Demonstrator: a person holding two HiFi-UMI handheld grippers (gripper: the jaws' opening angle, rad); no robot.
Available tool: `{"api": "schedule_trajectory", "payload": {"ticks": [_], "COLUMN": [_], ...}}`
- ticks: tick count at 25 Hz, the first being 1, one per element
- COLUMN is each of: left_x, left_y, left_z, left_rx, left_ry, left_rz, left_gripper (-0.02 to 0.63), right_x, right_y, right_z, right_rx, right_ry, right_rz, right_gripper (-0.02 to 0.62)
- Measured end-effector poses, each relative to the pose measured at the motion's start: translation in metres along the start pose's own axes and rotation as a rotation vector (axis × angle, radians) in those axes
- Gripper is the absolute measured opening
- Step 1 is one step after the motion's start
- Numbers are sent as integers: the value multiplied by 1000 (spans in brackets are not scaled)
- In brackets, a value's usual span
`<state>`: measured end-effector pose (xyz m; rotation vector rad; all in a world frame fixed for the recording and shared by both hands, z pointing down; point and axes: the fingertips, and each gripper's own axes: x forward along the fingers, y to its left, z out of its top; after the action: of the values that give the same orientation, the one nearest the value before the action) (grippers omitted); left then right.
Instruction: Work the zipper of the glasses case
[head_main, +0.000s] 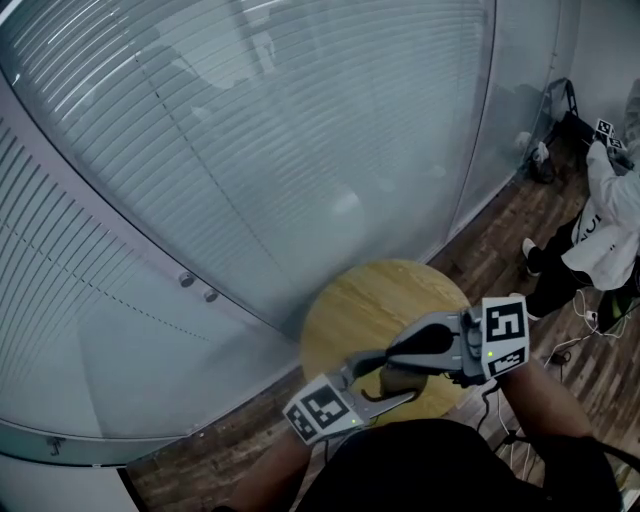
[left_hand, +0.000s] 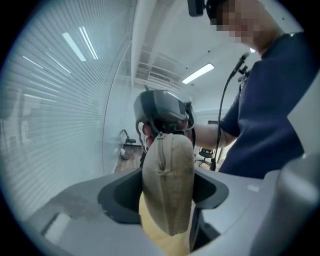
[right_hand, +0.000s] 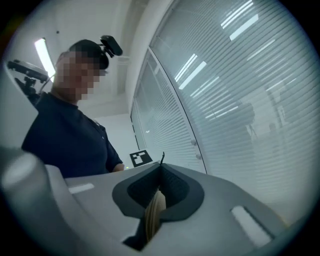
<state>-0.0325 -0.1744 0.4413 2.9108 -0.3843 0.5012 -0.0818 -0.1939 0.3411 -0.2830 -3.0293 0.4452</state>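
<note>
Judging from its tan woven skin and rounded, slightly dented end, the glasses case is taken to be light and soft-shelled, likely to yield under pressure rather than crack, and its cloth looks rough enough that little slipping is expected. It is held in the air above the round wooden table, clamped across its body by the left gripper, whose pads are pressed against both flanks. The zipper is seen as a seam running up the near end toward the far end. There the right gripper is closed tight on a thin tan edge; whether the pull tab itself is caught cannot be told. A firm hold on the body is judged best placed beside the zipper track, not over it, so that the teeth are not pinched. The small pull should be pinched squarely, since a thin tab is easily lost from the pads.
</note>
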Motion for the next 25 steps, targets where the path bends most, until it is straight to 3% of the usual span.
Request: {"api": "schedule_trajectory", "payload": {"ticks": [5, 12, 16, 20, 23, 25], "left_x": [-6, -17, -35, -51, -57, -56], "left_y": [-37, -62, -65, -56, -56, -59], "left_z": [23, 56, 65, 83, 87, 80], "left_rx": [-1, -75, -170, -267, -328, -363], "left_ry": [-38, -161, -252, -282, -318, -346], "left_rz": [-150, -357, -512, -678, -725, -725], "left_gripper": [288, 285, 284, 284, 282, 282], "right_x": [-18, -33, -29, -31, -39, -35], "right_y": [38, 64, 69, 59, 56, 58], "right_z": [13, 32, 43, 62, 65, 59], "right_rx": [-87, -87, -120, -103, -102, -110], "right_ry": [-151, -288, -309, -374, -413, -376], "right_rz": [85, 193, 160, 105, 102, 94], "right_gripper": [8, 8, 8, 8, 8, 8]}}
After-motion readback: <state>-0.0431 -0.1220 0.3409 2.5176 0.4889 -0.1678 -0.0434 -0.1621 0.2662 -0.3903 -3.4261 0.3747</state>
